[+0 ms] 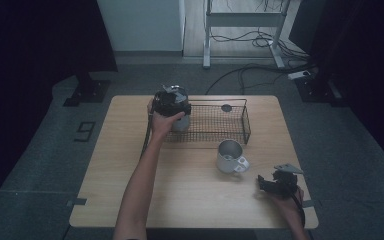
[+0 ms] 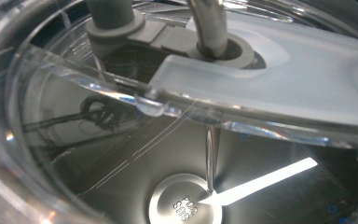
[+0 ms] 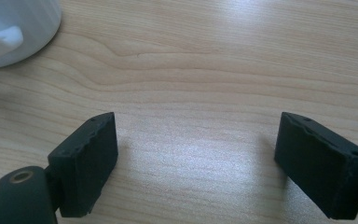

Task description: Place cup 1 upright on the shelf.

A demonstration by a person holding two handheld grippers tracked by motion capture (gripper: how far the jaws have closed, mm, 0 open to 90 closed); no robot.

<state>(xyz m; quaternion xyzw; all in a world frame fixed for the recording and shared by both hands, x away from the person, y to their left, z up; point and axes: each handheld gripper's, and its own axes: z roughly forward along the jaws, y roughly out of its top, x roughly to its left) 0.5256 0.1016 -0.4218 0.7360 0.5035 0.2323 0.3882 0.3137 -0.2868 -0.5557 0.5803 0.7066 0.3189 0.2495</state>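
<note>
The left hand-held gripper (image 1: 172,102) sits on a steel cup (image 1: 180,121) in the wire basket (image 1: 246,122) — grip apparently hidden; the right hand-held gripper (image 3: 196,158) gapes empty over the counter (image 3: 214,70).

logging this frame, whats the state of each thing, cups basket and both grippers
steel cup: upright at the basket's left end, clear lid on, under the left gripper
white mug: upright on the table, empty
basket: upright on the table
left gripper: at the steel cup's top, jaws hidden
right gripper: open, empty

Left gripper's fingers (image 1: 172,107) hidden behind hand (image 1: 162,122)
</note>
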